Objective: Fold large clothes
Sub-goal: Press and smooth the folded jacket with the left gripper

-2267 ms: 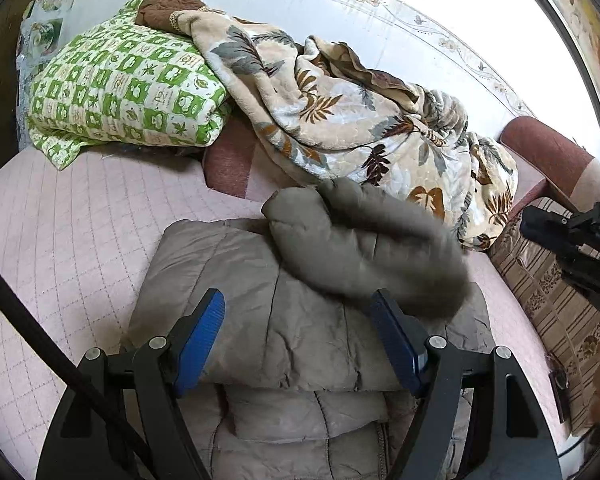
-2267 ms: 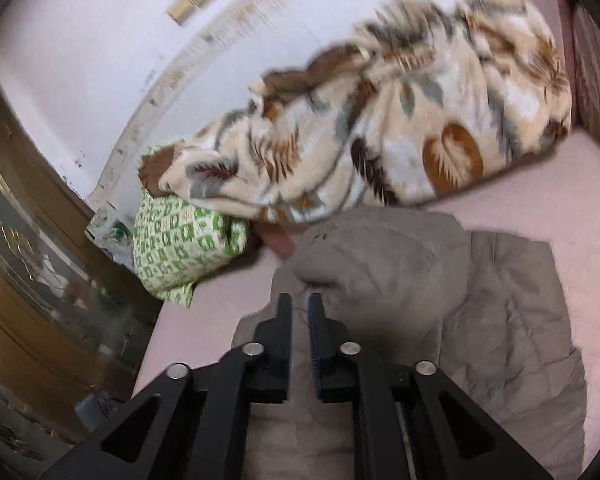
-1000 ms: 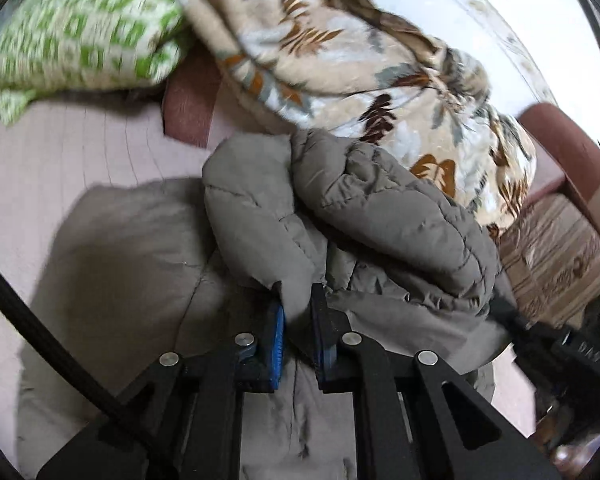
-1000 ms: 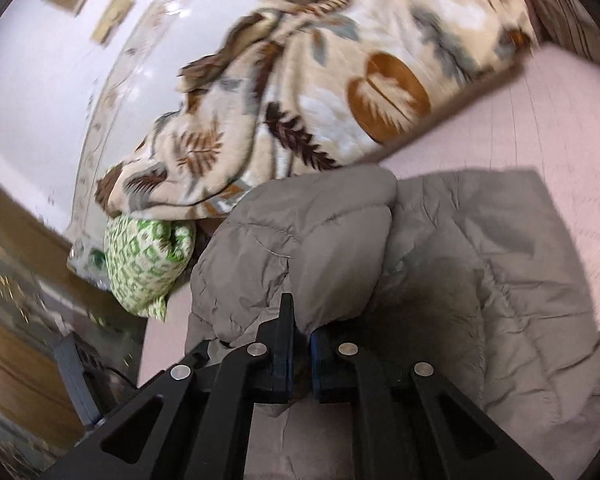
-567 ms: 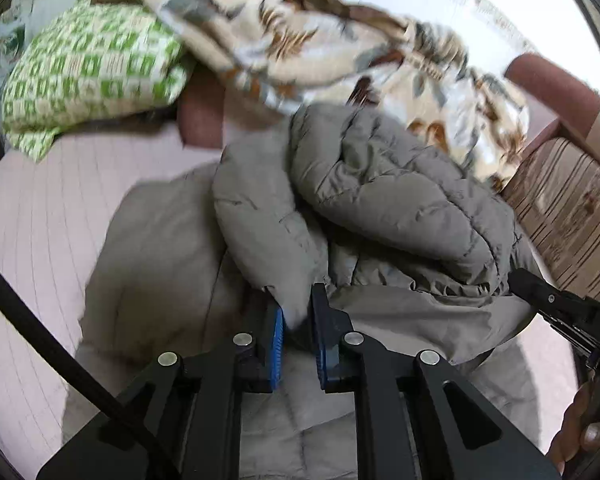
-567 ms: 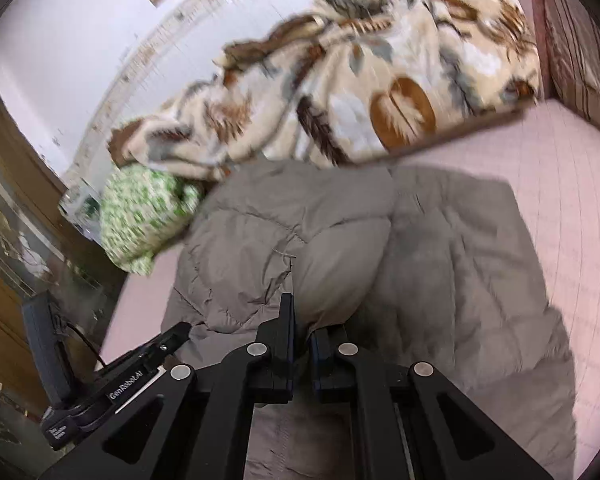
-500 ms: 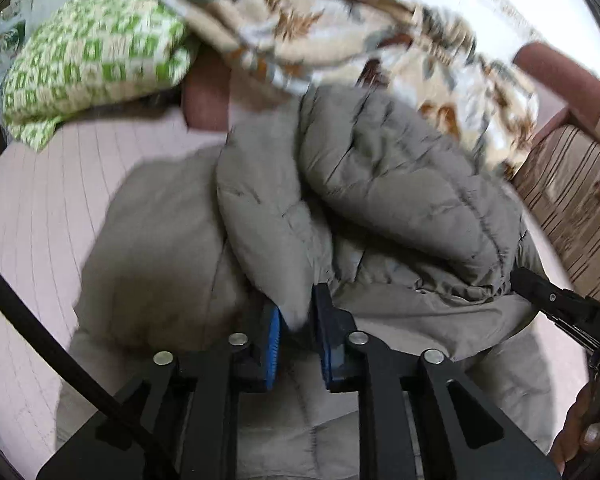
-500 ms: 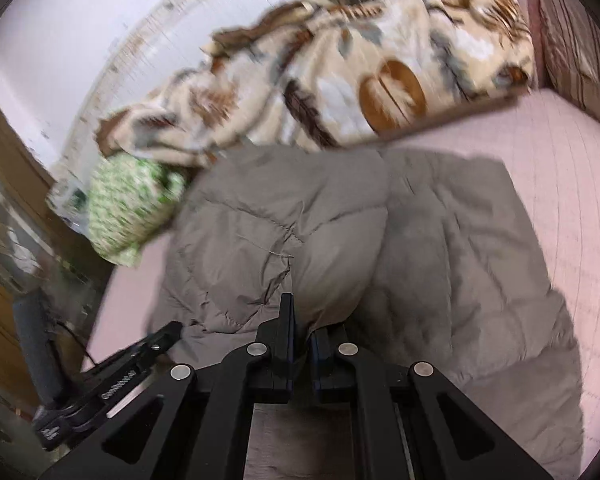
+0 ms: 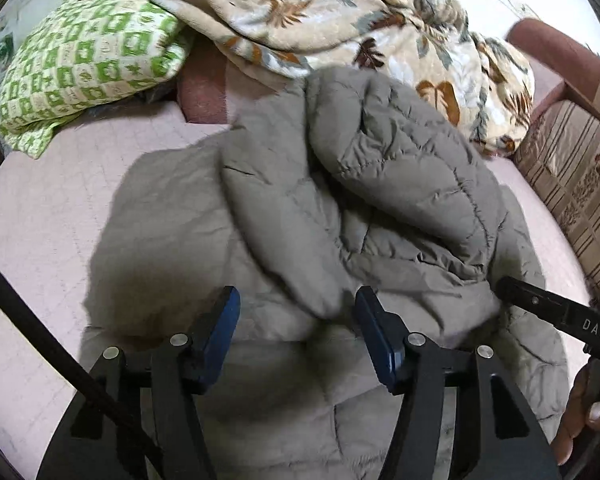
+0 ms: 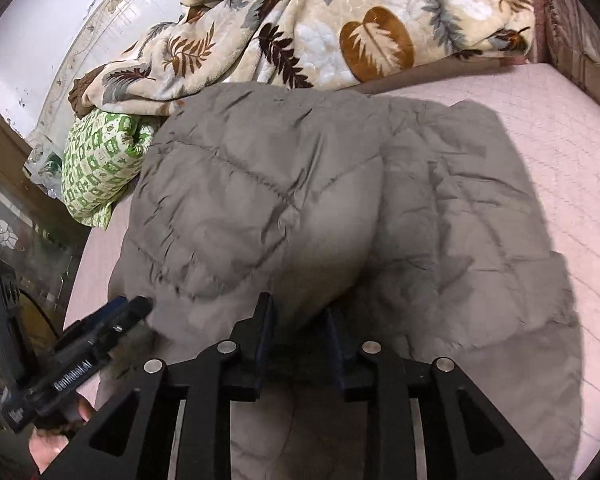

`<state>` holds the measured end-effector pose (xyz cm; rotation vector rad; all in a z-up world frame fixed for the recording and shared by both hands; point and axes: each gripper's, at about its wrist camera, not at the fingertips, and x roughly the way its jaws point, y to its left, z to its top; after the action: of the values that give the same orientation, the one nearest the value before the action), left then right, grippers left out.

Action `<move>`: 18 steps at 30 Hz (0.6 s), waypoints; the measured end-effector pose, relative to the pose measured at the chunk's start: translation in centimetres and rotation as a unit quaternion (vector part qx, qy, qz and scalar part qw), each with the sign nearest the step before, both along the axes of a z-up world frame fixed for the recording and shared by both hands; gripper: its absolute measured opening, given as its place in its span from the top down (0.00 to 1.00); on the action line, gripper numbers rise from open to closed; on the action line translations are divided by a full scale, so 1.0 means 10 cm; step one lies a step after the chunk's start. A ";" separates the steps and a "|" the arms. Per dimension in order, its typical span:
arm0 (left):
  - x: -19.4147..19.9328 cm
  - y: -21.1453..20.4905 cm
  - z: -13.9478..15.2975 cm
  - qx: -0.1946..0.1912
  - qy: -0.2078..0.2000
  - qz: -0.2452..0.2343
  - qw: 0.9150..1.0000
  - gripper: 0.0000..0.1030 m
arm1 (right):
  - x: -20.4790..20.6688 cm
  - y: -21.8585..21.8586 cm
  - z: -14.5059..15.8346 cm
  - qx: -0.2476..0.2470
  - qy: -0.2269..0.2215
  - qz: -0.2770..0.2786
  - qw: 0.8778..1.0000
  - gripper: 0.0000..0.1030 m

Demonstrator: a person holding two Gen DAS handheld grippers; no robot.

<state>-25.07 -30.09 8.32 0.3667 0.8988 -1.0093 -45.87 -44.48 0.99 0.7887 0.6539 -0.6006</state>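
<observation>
A grey-brown quilted puffer jacket (image 9: 400, 168) lies on the pink quilted bed (image 9: 52, 220), its upper half folded over the lower. My left gripper (image 9: 296, 304) hovers at the fold's near edge. Its jaws are opening, and a lobe of jacket sits loose between the blue pads without being pressed. In the right wrist view the jacket (image 10: 260, 184) bulges toward my right gripper (image 10: 299, 308). These jaws are opening too, a narrow gap showing, with the fold's edge just at the fingertips. One finger (image 9: 540, 304) of the right gripper shows at the jacket's right edge.
A leaf-print blanket (image 9: 340, 20) is heaped behind the jacket, beside a green-checked pillow (image 9: 88, 60). A striped cushion (image 9: 572, 184) borders the bed on the right. A wooden cabinet (image 10: 4, 200) stands past the bed's left side. A person's hand (image 9: 588, 412) holds the right gripper.
Both grippers were shut on the jacket's folded edge and carried it down toward the near side. Both have now let go and stand apart, the left wider than the right.
</observation>
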 end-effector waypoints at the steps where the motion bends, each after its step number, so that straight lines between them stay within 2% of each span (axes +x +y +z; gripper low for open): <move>1: 0.03 0.05 0.06 0.001 -0.008 0.013 1.000 0.42 | -0.04 0.02 0.07 -0.004 -0.002 -0.005 1.000 0.73; 4: 0.08 0.14 0.20 -0.004 -0.041 0.035 0.999 0.42 | -0.15 0.06 0.28 -0.035 -0.004 -0.027 0.999 0.73; 7: 0.08 0.17 0.31 -0.030 -0.063 0.048 0.996 0.42 | -0.19 0.11 0.47 -0.091 -0.017 -0.040 0.995 0.73; 11: -0.02 0.04 0.30 -0.056 -0.088 0.031 0.994 0.41 | 0.02 0.18 0.53 -0.139 -0.048 -0.008 0.989 0.69; 13: -0.09 -0.07 0.23 -0.044 -0.120 0.025 0.991 0.41 | 0.17 0.20 0.48 -0.159 -0.039 0.002 0.987 0.69; 15: -0.15 -0.16 0.13 -0.027 -0.143 0.012 0.989 0.41 | 0.33 0.19 0.34 -0.158 -0.023 0.020 0.987 0.69; 18: -0.14 -0.31 -0.13 0.022 -0.132 -0.005 0.991 0.41 | 0.48 0.12 0.08 -0.144 0.019 0.032 0.989 0.69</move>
<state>-26.50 -33.24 6.98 0.5305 0.6809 -0.9263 -41.05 -43.25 1.80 0.4860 0.6088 -0.6352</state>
